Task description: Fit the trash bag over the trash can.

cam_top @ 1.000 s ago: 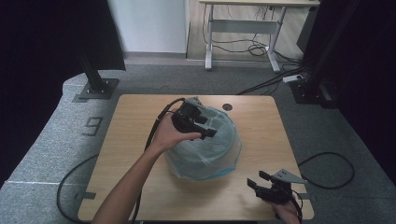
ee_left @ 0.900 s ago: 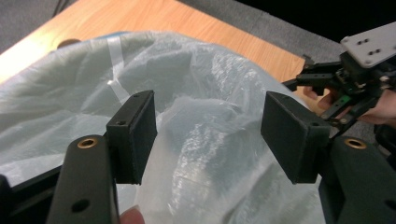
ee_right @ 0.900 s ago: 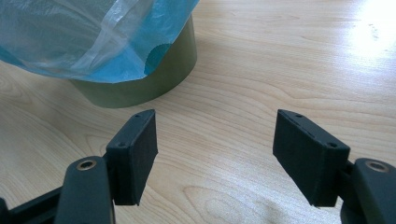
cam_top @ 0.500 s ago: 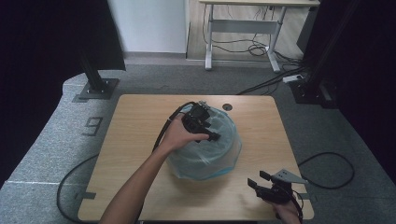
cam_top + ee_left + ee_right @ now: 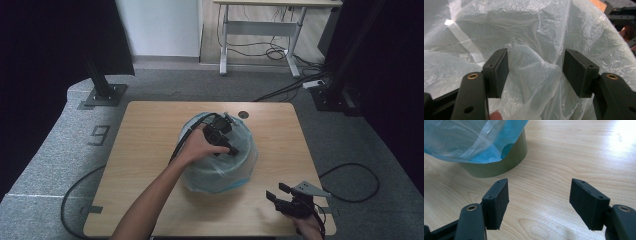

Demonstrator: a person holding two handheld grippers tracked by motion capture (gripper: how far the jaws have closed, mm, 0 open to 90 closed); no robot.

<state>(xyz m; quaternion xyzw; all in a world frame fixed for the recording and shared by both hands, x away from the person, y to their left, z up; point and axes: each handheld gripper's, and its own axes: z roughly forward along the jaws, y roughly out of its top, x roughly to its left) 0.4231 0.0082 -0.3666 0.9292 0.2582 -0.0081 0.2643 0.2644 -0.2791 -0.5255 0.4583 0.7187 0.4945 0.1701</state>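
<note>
One upright bin [image 5: 220,177], bag [image 5: 240,150] mouth upward; both tools released: left [image 5: 227,145], right [image 5: 280,197].

The bin [image 5: 220,181], draped in a crinkled plastic bag [image 5: 216,167], stands mid-tabletop [image 5: 145,150] and blocks any straight pass across the centre, with the left gripper [image 5: 226,142] and its forearm reaching over it from the near edge. Bare wood lies open along the left edge, the far edge and the right edge, wide enough for a hand to travel around the bin. At the near right corner the right gripper [image 5: 287,200] takes up room, yet a bare strip of tabletop separates it from the bin's base.
</note>
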